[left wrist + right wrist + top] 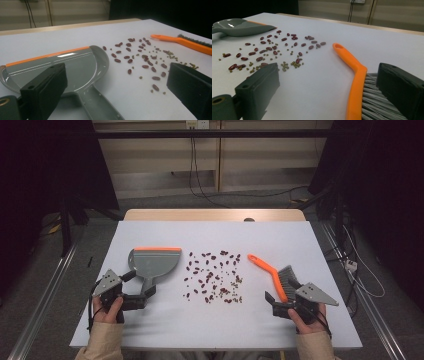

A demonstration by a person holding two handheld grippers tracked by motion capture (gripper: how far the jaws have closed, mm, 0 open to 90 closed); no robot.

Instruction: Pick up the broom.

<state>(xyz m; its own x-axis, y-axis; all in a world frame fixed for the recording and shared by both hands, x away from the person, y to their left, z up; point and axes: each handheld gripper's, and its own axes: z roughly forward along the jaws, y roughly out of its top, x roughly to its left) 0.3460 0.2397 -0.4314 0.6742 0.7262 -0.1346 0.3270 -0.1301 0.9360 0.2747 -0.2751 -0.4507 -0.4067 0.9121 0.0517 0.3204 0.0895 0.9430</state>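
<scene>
While both hands rest low on the white tabletop, nothing held yet.

Left gripper: open, jaws wide apart, just at the end of the grey dustpan handle. Seen from the left gripper view, handle of the dustpan lying between the two black jaws, pads not pressing on it. Dustpan flat on the tabletop, orange edge on the far side, handle pointing back toward the person's left hand.

Right gripper: open too, jaws wide apart, right by the near end of the brush. Seen from the right gripper view, orange back of the brush and its grey bristles lying between the jaws, one jaw just beside the bristles, not squeezing. Brush flat on the tabletop, orange handle pointing away and to the left, bristle end close to the person's right hand.

Between dustpan and brush: lots of little red beans spread over the middle of the tabletop, with tiny green ones mixed in, mostly on the near, brush side. Beans near the dustpan's right edge, apart from the brush.

Beyond the far edge of the tabletop: black cables hanging down a pale wall and trailing over the floor.
</scene>
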